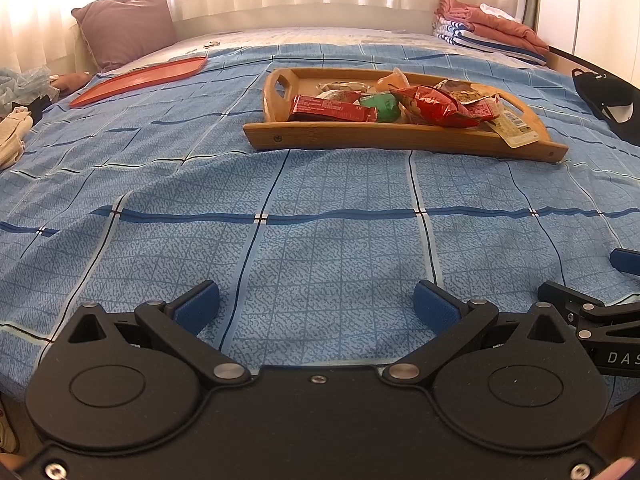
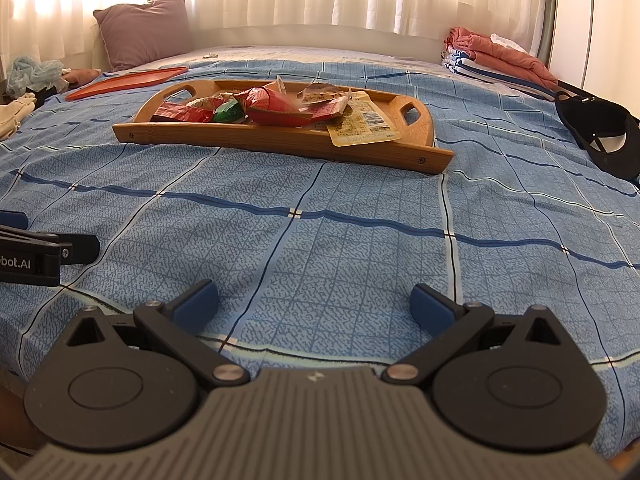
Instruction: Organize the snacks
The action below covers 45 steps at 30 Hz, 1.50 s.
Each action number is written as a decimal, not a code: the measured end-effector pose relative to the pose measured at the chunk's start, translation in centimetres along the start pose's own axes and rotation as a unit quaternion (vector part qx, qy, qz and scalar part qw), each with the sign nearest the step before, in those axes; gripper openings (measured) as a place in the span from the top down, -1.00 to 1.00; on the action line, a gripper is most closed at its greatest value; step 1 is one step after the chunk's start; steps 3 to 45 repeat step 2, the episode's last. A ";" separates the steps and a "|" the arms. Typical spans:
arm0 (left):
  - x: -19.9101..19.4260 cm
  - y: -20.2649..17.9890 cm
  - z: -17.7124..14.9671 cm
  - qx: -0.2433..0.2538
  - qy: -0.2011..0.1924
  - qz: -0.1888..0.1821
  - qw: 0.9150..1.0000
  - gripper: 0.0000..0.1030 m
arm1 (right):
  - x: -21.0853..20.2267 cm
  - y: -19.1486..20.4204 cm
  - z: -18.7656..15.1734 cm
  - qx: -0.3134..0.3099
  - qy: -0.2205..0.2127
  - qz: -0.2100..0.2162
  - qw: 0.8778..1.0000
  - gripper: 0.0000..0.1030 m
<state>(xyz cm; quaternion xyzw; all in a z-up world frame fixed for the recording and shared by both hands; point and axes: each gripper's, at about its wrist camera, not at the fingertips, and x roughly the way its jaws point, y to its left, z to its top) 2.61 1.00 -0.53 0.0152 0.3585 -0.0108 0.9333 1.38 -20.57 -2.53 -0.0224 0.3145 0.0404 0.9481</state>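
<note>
A wooden tray [image 1: 360,138] [image 2: 256,136] with cut-out handles lies on the blue checked bedspread, well ahead of both grippers. It holds several snack packs: a red box [image 1: 332,111], a green packet [image 1: 380,106] [image 2: 228,113], a red crinkled bag [image 1: 432,106] [image 2: 276,110] and a beige flat pouch [image 1: 514,128] [image 2: 362,124] hanging over the rim. My left gripper [image 1: 316,308] stands open low over the bedspread, nothing between its blue pads. My right gripper [image 2: 314,306] is likewise open and empty, beside the left one.
An orange flat tray [image 1: 140,78] [image 2: 124,80] lies at the far left. A purple pillow [image 1: 126,24] leans at the head. Folded towels [image 1: 492,28] sit far right, a black cap [image 2: 600,136] at the right edge, and crumpled clothes [image 1: 16,132] at the left edge.
</note>
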 end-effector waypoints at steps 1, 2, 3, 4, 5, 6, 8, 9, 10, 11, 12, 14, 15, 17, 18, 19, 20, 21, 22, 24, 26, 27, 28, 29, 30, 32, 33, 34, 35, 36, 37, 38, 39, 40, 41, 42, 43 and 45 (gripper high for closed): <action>0.0 0.0 0.0 0.000 0.000 0.000 1.000 -1.00 | 0.0 0.0 0.0 0.000 0.000 0.000 1.000 -1.00; 0.0 0.0 0.0 0.000 0.000 0.000 1.000 -1.00 | 0.0 0.0 0.0 0.000 0.000 0.000 1.000 -1.00; 0.0 0.0 0.0 0.000 0.000 0.000 1.000 -1.00 | 0.0 0.0 0.0 0.000 0.000 0.000 1.000 -1.00; 0.0 0.0 0.0 0.000 0.000 0.000 1.000 -1.00 | 0.0 0.0 0.0 0.000 0.000 0.000 1.000 -1.00; 0.0 0.0 0.0 0.000 0.000 0.000 1.000 -1.00 | 0.0 0.0 0.0 0.000 0.000 0.000 1.000 -1.00; 0.0 0.0 0.0 0.000 0.000 0.000 1.000 -1.00 | 0.0 0.0 0.0 0.000 0.000 0.000 1.000 -1.00; 0.0 0.0 0.0 0.000 0.000 0.000 1.000 -1.00 | 0.0 0.0 0.0 0.000 0.000 0.000 1.000 -1.00; 0.0 0.0 0.0 0.000 0.000 0.000 1.000 -1.00 | 0.0 0.0 0.0 0.000 0.000 0.000 1.000 -1.00; 0.0 0.0 0.0 0.000 0.000 0.000 1.000 -1.00 | 0.0 0.0 0.0 0.000 0.000 0.000 1.000 -1.00; 0.0 0.0 0.0 0.000 0.000 0.000 1.000 -1.00 | 0.0 0.0 0.0 0.000 0.000 0.000 1.000 -1.00; 0.0 0.0 0.0 0.000 0.000 0.000 1.000 -1.00 | 0.0 0.0 0.0 0.000 0.000 0.000 1.000 -1.00; 0.0 0.0 0.0 0.000 0.000 0.000 1.000 -1.00 | 0.0 0.0 0.0 0.000 0.000 0.000 1.000 -1.00; 0.0 0.0 0.0 0.000 0.000 0.000 1.000 -1.00 | 0.0 0.0 0.0 0.000 0.000 0.000 1.000 -1.00; 0.0 0.0 0.0 0.000 0.000 0.000 1.000 -1.00 | 0.0 0.0 0.0 0.000 0.000 0.000 1.000 -1.00; 0.0 0.0 0.0 0.000 0.000 0.000 1.000 -1.00 | 0.0 0.0 0.0 0.000 0.000 0.000 1.000 -1.00; 0.0 0.0 0.0 0.000 0.000 0.000 1.000 -1.00 | 0.0 0.0 0.0 0.000 0.000 0.000 1.000 -1.00; 0.0 0.0 0.0 0.000 0.000 0.000 1.000 -1.00 | 0.0 0.0 0.0 0.000 0.000 0.000 1.000 -1.00; 0.0 0.0 0.0 0.000 0.000 0.000 1.000 -1.00 | 0.0 0.0 0.0 0.000 0.000 0.000 1.000 -1.00; 0.0 0.0 0.0 0.000 0.000 0.000 1.000 -1.00 | 0.0 0.0 0.0 0.000 0.000 0.000 1.000 -1.00; 0.0 0.0 0.0 0.000 0.000 0.000 1.000 -1.00 | 0.0 0.0 0.0 0.000 0.000 0.000 1.000 -1.00; 0.0 0.0 0.0 0.000 0.000 0.000 1.000 -1.00 | 0.0 0.0 0.0 0.000 0.000 0.000 1.000 -1.00; 0.0 0.0 0.0 0.000 0.000 0.000 1.000 -1.00 | 0.0 0.0 0.0 0.000 0.000 0.000 1.000 -1.00; 0.0 0.0 0.0 0.000 0.000 0.000 1.000 -1.00 | 0.0 0.0 0.0 0.000 0.000 0.000 1.000 -1.00; 0.0 0.0 0.0 0.000 0.000 0.000 1.000 -1.00 | 0.0 0.0 0.0 0.000 0.000 0.000 1.000 -1.00; 0.0 0.0 0.0 0.000 0.000 0.000 1.000 -1.00 | 0.0 0.0 0.0 0.000 0.000 0.000 1.000 -1.00; 0.0 0.0 0.0 0.000 0.000 0.000 1.000 -1.00 | 0.0 0.0 0.0 0.000 0.000 0.000 1.000 -1.00; 0.0 0.0 0.0 0.000 0.000 0.000 1.000 -1.00 | 0.0 0.0 0.0 0.000 0.000 0.000 1.000 -1.00; 0.0 0.0 0.0 0.000 0.000 0.000 1.000 -1.00 | 0.0 0.0 0.0 0.000 0.000 0.000 1.000 -1.00; 0.0 0.0 0.0 0.000 0.000 0.000 1.000 -1.00 | 0.0 0.0 0.0 0.000 0.000 0.000 1.000 -1.00; 0.0 0.0 0.0 0.000 0.000 0.000 1.000 -1.00 | 0.0 0.0 0.0 0.000 0.000 0.000 1.000 -1.00; 0.0 0.0 0.0 0.000 0.000 0.000 1.000 -1.00 | 0.0 0.0 0.0 0.000 0.000 0.000 1.000 -1.00; 0.0 0.0 0.0 0.000 0.000 0.000 1.000 -1.00 | 0.0 0.0 0.0 0.000 0.000 0.000 1.000 -1.00; 0.0 0.0 0.0 0.000 0.000 0.000 1.000 -1.00 | 0.0 0.0 0.0 0.000 0.000 0.000 1.000 -1.00; 0.0 0.0 0.0 0.000 0.000 0.000 1.000 -1.00 | 0.0 0.0 0.0 0.000 0.000 0.000 1.000 -1.00; 0.0 0.0 0.0 0.000 0.000 0.000 1.000 -1.00 | 0.0 0.0 0.0 0.000 0.000 0.000 1.000 -1.00; 0.0 0.0 0.0 0.000 0.000 0.000 1.000 -1.00 | 0.0 0.0 0.0 0.000 0.000 0.000 1.000 -1.00; 0.0 0.0 0.0 0.000 0.000 0.000 1.000 -1.00 | 0.0 0.0 0.0 0.000 0.000 0.000 1.000 -1.00; 0.0 0.0 0.0 0.000 0.000 0.000 1.000 -1.00 | 0.0 0.0 0.0 0.000 0.000 0.000 1.000 -1.00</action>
